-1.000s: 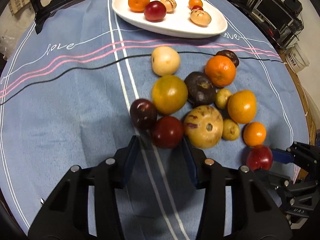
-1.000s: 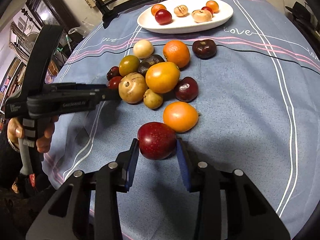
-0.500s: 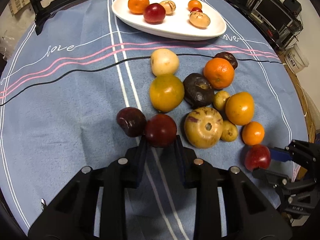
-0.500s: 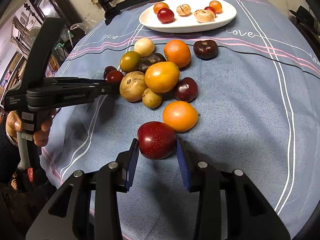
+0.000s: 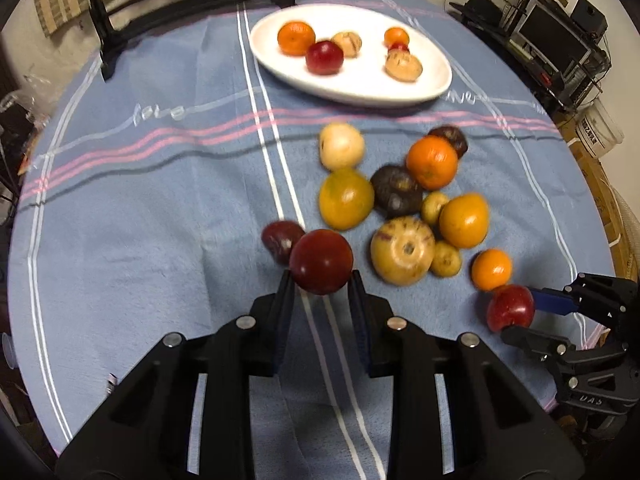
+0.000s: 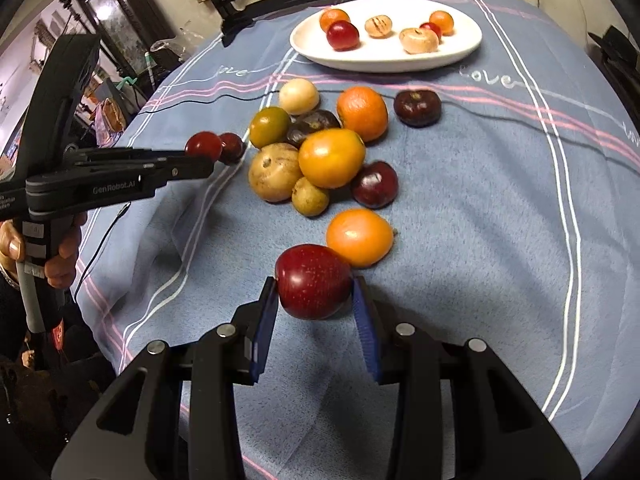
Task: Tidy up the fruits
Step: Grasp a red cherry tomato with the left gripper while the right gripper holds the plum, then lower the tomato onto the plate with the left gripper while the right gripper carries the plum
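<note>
Two fruits are gripped: the left gripper (image 5: 321, 280) clamps a dark red round plum (image 5: 321, 261) raised off the blue desk (image 5: 160, 240); the right gripper (image 6: 314, 298) clasps a speckled red apple (image 6: 313, 281) low beside the pile. Step: pick-up. Next, likely carry both to the white oval plate (image 6: 460, 52), releasing gently among the fruits there.

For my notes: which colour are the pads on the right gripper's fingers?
Blue pads; the right wrist view shows them best.
</note>
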### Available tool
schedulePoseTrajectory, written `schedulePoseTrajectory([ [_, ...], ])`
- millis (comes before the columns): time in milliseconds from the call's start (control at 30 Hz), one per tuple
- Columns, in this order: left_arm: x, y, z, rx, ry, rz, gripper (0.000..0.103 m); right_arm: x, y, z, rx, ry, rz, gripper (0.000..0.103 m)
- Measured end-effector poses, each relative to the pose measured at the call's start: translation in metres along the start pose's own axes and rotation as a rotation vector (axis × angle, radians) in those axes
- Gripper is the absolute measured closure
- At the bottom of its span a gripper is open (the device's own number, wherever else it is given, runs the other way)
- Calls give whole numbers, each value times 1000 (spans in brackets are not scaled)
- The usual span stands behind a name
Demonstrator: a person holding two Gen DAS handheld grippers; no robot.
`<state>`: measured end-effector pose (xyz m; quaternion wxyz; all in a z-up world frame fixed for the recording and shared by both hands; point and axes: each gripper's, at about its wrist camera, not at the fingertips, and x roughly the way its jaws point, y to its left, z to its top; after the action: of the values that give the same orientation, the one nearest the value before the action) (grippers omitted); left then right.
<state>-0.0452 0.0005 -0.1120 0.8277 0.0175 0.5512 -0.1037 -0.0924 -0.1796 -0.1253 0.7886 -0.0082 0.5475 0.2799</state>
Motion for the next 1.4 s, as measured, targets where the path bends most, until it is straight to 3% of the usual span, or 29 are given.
schedulePoseTrajectory([
  [433,-27,-26,53,29,-90,44,75,-35,-14,53,-41,-120,8,65],
  [800,-22,-37,135,63,-149,45,75,-53,-53,129,-55,-257,-35,65],
  [1100,16,-32,191,37,-139,30,79,-19,-82,200,-22,-278,-44,70],
  [1167,28,-36,198,45,-118,37,82,-13,-85,201,-43,-234,-58,70],
  [1200,31,-36,200,44,-116,27,82,-11,-84,193,-90,-202,-99,70],
  [1267,31,-34,201,41,-125,12,82,-7,-89,173,-121,-140,-100,70],
  [1333,31,-29,200,34,-134,-4,82,0,-105,153,-109,-86,-161,68],
  [1400,31,-24,198,24,-133,-5,82,3,-129,143,-38,-100,-222,67],
])
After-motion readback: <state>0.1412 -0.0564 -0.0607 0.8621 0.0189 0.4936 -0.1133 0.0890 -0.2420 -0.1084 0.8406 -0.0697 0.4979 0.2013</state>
